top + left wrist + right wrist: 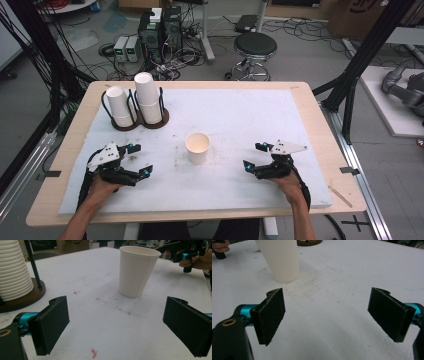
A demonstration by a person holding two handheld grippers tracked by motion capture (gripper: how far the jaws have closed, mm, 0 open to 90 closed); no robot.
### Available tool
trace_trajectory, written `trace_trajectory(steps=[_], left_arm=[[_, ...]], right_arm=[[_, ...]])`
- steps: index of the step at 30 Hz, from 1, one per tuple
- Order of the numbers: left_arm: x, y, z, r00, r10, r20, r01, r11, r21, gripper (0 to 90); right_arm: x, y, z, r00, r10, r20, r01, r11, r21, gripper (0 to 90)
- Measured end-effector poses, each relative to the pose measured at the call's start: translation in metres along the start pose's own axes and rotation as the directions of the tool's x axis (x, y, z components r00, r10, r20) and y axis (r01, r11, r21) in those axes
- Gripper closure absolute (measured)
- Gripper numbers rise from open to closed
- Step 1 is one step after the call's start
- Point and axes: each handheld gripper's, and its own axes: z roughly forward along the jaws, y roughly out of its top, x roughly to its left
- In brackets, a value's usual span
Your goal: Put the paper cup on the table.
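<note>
A single white paper cup [197,147] stands upright in the middle of the white mat [240,115]; it shows ahead in the left gripper view [137,271] and at the upper left in the right gripper view [280,260]. My left gripper [140,160] rests low at the cup's left, jaws wide open and empty [117,327]. My right gripper [254,156] sits at the cup's right, also open with nothing between its jaws [327,315]. Two stacks of white cups [135,104] stand in wire holders at the back left.
The brown round holder base [25,298] with its stack of cups [13,270] lies close to the left gripper's left side. The wooden table edge [320,115] frames the mat. A stool [255,50] and electronics stand on the floor beyond.
</note>
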Motion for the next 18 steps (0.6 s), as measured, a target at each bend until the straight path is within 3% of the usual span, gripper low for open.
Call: trace_trajectory(steps=[18], left_arm=[[0.001,-0.0007,-0.0009,1.0,-0.004,0.008,0.004,1.0,-0.009,6.7]], right_arm=[[-0.0006,-0.0048,-0.0003,1.0,0.005,-0.008,-0.005,1.0,-0.004,15.0]])
